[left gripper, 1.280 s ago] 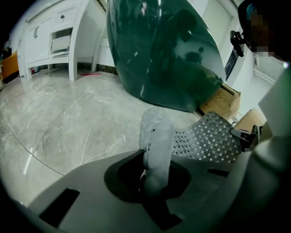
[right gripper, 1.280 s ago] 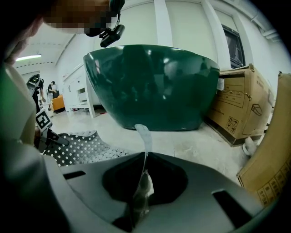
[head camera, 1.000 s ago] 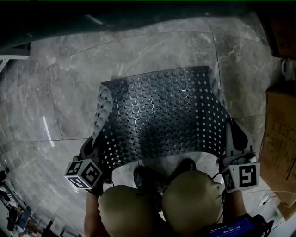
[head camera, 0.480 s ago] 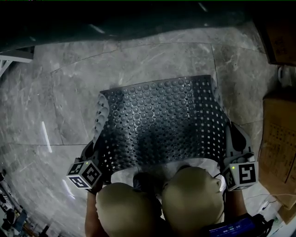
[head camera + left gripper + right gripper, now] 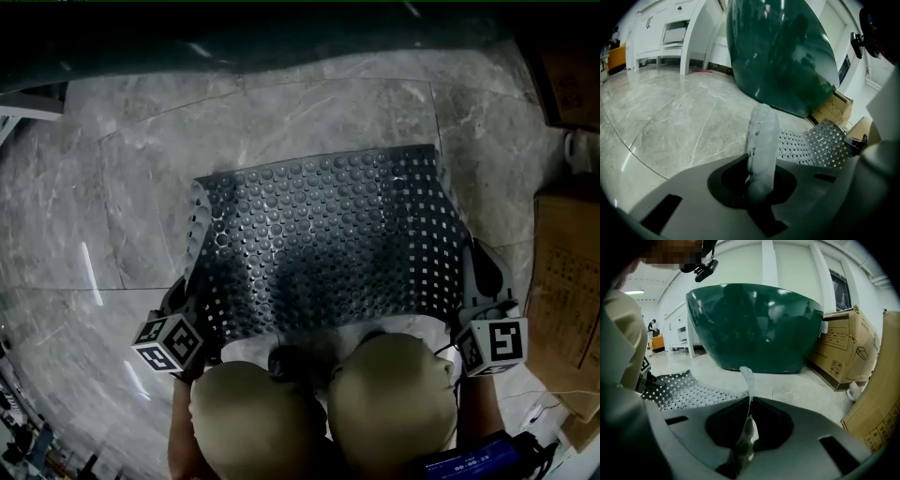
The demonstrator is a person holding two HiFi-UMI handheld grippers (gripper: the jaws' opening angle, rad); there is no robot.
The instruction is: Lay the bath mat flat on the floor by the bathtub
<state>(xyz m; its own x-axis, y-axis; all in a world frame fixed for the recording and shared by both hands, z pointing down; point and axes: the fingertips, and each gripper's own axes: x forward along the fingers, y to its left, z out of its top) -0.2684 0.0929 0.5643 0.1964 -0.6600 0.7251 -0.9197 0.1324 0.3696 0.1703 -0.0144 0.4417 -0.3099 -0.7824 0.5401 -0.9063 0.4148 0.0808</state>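
A translucent grey bath mat (image 5: 328, 244) dotted with bumps and square holes hangs spread between my two grippers, over the marble floor (image 5: 131, 206). My left gripper (image 5: 192, 314) is shut on the mat's near left corner, whose edge curls up. My right gripper (image 5: 469, 291) is shut on the near right corner. In the left gripper view the pinched mat edge (image 5: 761, 140) stands up from the jaws. A thin mat edge (image 5: 749, 394) rises out of the jaws in the right gripper view. The dark green bathtub (image 5: 752, 326) stands just beyond the mat, its rim (image 5: 234, 42) along the top of the head view.
Cardboard boxes (image 5: 567, 281) stand on the right, close to my right gripper. A white cabinet (image 5: 679, 33) stands far off to the left. My knees (image 5: 319, 412) are just below the mat's near edge.
The mat has spread a little wider and lower toward the floor. Both grippers have moved slightly apart and toward me, still holding their corners.
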